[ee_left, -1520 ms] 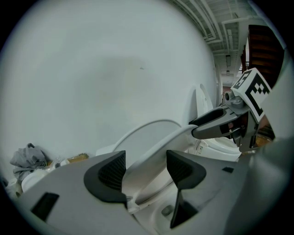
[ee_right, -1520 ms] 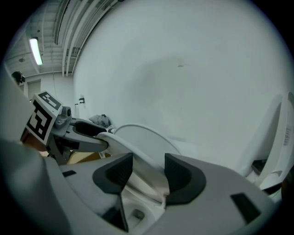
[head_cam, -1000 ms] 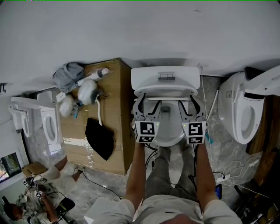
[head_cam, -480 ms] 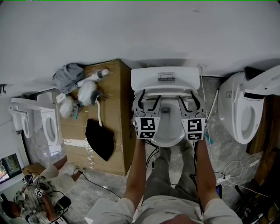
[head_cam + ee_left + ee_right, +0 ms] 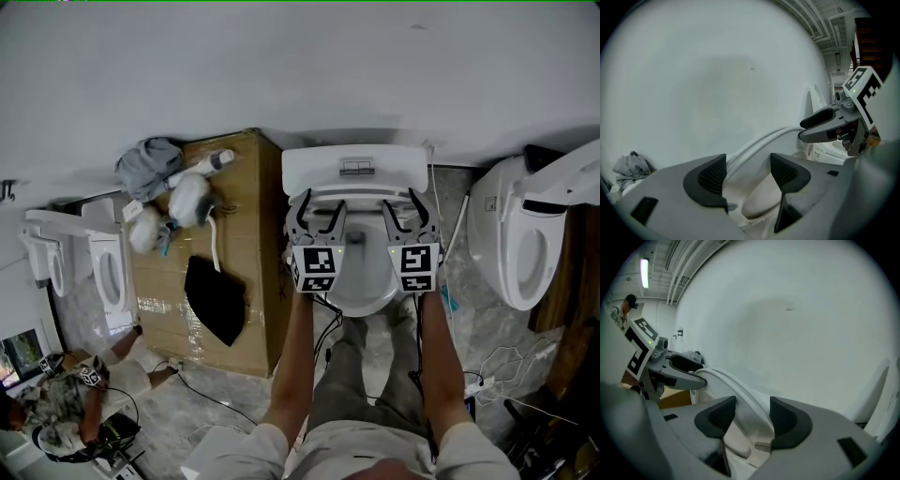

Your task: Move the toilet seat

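The white toilet seat (image 5: 361, 199) is tipped up off the bowl (image 5: 361, 281), its free edge near the tank (image 5: 354, 169). My left gripper (image 5: 316, 210) holds the seat's left side and my right gripper (image 5: 410, 208) its right side. In the left gripper view the seat rim (image 5: 754, 145) runs between the dark pads (image 5: 712, 176), with the left gripper (image 5: 747, 171) shut on it. In the right gripper view the rim (image 5: 740, 397) fills the narrow gap of the right gripper (image 5: 752, 416).
A cardboard box (image 5: 234, 281) stands close to the toilet's left, carrying a black cloth (image 5: 214, 298), a grey cloth and white bottles. Other toilets stand at the right (image 5: 525, 234) and far left (image 5: 84, 262). Cables lie on the floor. A person (image 5: 66, 412) crouches at lower left.
Both grippers have moved up and toward the tank with the seat in them; the seat has swung up off the bowl. The person at lower left has shifted.
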Available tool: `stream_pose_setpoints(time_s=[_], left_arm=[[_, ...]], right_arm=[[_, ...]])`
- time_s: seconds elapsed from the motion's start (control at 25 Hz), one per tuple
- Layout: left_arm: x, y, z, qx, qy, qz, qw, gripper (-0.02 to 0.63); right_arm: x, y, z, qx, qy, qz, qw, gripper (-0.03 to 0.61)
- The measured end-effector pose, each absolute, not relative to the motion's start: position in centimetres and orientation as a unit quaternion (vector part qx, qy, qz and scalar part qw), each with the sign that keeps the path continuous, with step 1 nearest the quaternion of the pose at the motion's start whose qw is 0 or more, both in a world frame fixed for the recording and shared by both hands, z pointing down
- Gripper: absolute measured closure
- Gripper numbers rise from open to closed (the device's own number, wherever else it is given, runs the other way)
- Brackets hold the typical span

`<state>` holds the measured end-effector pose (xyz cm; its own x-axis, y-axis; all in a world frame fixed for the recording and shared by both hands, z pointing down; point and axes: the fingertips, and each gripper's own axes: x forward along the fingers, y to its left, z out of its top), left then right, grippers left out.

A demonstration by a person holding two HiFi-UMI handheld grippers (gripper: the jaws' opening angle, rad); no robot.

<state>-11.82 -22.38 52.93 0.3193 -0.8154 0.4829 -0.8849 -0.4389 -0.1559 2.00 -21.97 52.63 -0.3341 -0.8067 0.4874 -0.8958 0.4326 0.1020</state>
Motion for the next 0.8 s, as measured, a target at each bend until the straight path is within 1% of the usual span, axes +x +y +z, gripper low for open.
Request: stream_pose_setpoints(time_s=[0.4,0.8], left_arm=[[-11.5,-21.2,52.0,0.809,-0.527,0.25,0.07,0.328],[-10.4,-17.1,46.9,0.829,-0.517,0.201,0.075,0.335]], right_arm=[[1.7,-20.5,51.5,0.517,-0.818,0.092,0.234,0.342],[1.3,-16.2,46.6,0.505,-0.834,0.09,0.204,0.342]])
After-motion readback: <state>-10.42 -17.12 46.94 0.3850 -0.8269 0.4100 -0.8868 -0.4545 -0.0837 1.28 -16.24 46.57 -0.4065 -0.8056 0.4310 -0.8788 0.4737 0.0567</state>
